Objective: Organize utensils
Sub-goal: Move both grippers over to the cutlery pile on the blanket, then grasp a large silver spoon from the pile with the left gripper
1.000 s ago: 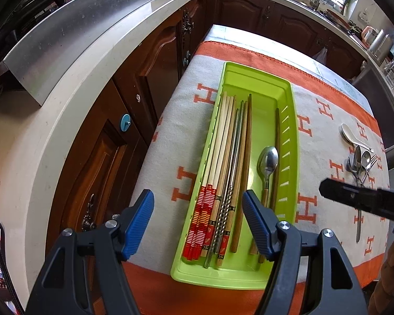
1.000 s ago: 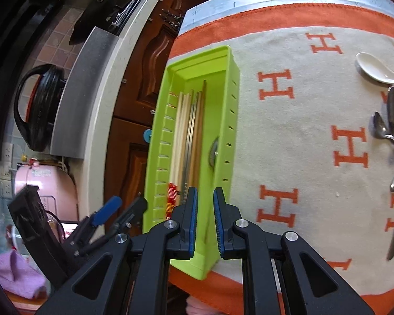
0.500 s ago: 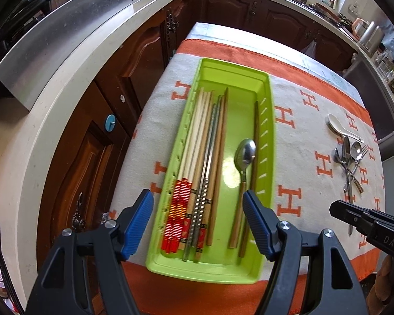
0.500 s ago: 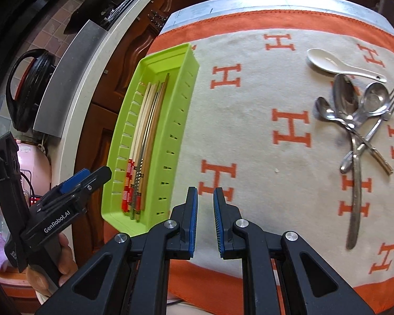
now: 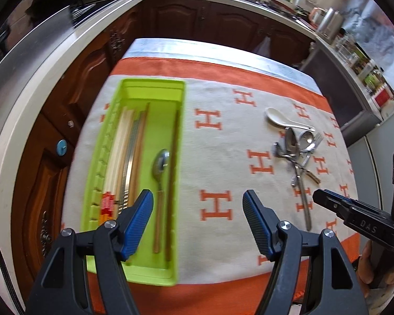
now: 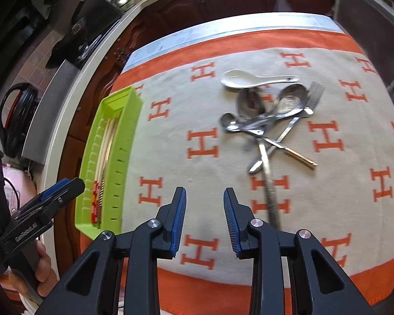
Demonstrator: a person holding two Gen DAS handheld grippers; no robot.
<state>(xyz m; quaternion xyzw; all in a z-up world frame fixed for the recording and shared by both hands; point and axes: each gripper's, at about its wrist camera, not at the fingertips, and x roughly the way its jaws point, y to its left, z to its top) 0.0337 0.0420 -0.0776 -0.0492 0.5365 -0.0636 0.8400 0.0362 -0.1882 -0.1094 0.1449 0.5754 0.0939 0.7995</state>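
Note:
A lime green tray (image 5: 134,275) (image 6: 130,120) lies on the left of the H-patterned cloth and holds several chopsticks (image 5: 130,155) and a wooden-handled spoon (image 5: 160,165). A white ceramic spoon (image 5: 278,118) (image 6: 239,78) and a pile of metal spoons and a fork (image 5: 296,149) (image 6: 268,120) lie on the cloth to the right. My left gripper (image 5: 198,207) is open and empty above the tray's right edge. My right gripper (image 6: 205,210) is open and empty over the cloth, just in front of the metal pile.
The table (image 5: 197,50) is narrow, with dark wood cabinets (image 5: 210,23) and a pale counter (image 5: 26,84) close on the left and behind. A kettle (image 6: 18,115) stands on the left counter. Appliances (image 5: 328,21) stand at the back right.
Both grippers have swung right, away from the tray toward the loose cutlery. The right gripper has opened from nearly shut to open. The left stays open.

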